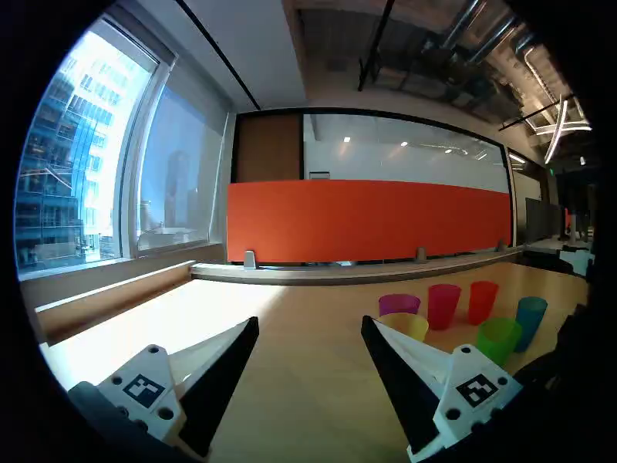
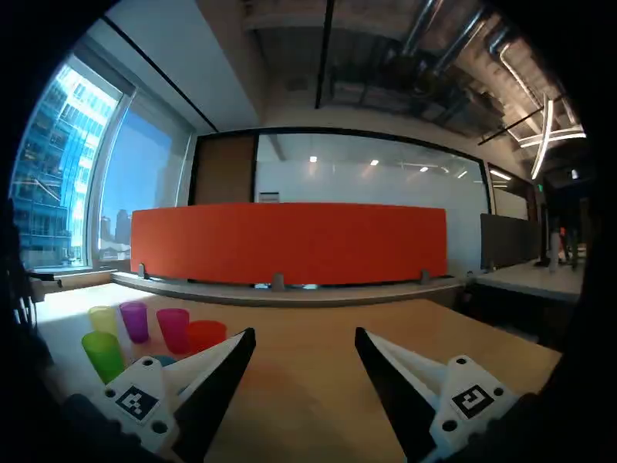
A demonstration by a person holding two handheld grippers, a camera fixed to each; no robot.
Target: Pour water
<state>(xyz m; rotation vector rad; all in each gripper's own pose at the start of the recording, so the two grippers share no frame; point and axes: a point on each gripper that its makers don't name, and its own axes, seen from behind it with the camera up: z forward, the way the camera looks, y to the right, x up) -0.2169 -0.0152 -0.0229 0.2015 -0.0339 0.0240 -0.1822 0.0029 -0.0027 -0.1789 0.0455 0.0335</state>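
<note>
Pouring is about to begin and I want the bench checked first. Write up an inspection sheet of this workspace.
Surface: wooden table, sunlit on the window side.
Job's things: six upright plastic cups in one group: purple cup, yellow cup, pink cup, red cup, teal cup, green cup; contents cannot be told.
Clutter: nothing seen.
Grippers: left tongs open, holding nothing; right tongs open, holding nothing.
Cables: nothing seen.
Surroundings: orange partition along the table's far edge, window, exposed ceiling pipes.
</note>
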